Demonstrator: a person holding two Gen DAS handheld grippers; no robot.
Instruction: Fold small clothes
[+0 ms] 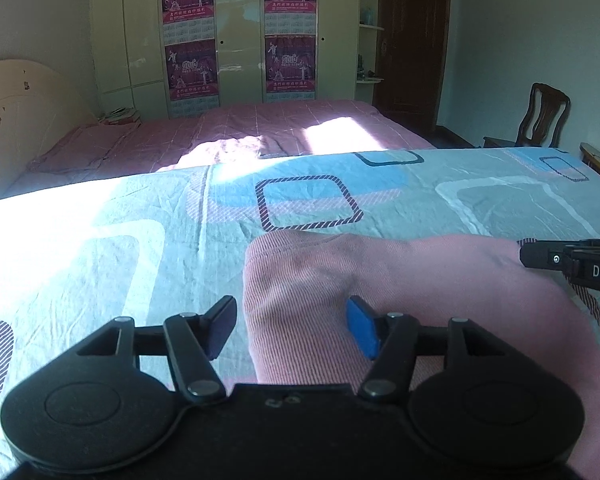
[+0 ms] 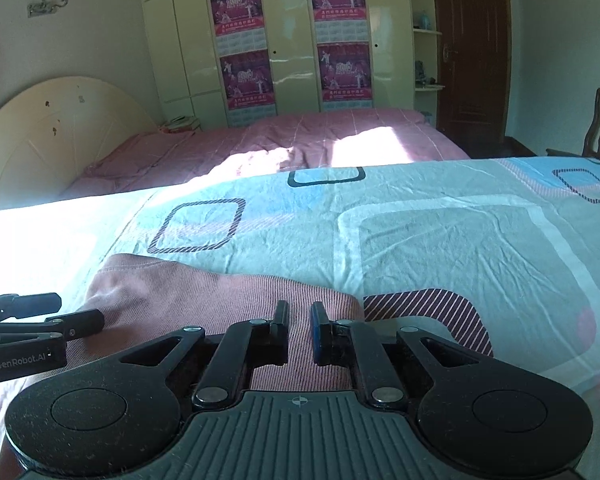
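Observation:
A pink ribbed garment (image 1: 400, 276) lies folded flat on the patterned light-blue sheet (image 1: 132, 240). My left gripper (image 1: 292, 326) hovers open over the garment's left edge. Its black finger sits over the sheet and its blue-padded finger over the cloth, and neither pad presses on the fabric. In the right wrist view the same garment (image 2: 220, 292) fills the lower middle. My right gripper (image 2: 299, 322) is over its right end, jaws shut to a narrow slit with nothing caught between them. Each gripper shows in the other's view: the right gripper (image 1: 540, 258) at the right edge, the left gripper (image 2: 80, 322) at the left.
Behind the sheet (image 2: 480, 240) stands a second bed with a pink cover (image 1: 260, 128) and a cream headboard (image 1: 16, 112). A wardrobe with purple posters (image 1: 188, 36) lines the back wall. A dark door (image 2: 472, 48) and a wooden chair (image 1: 540, 116) are at the right.

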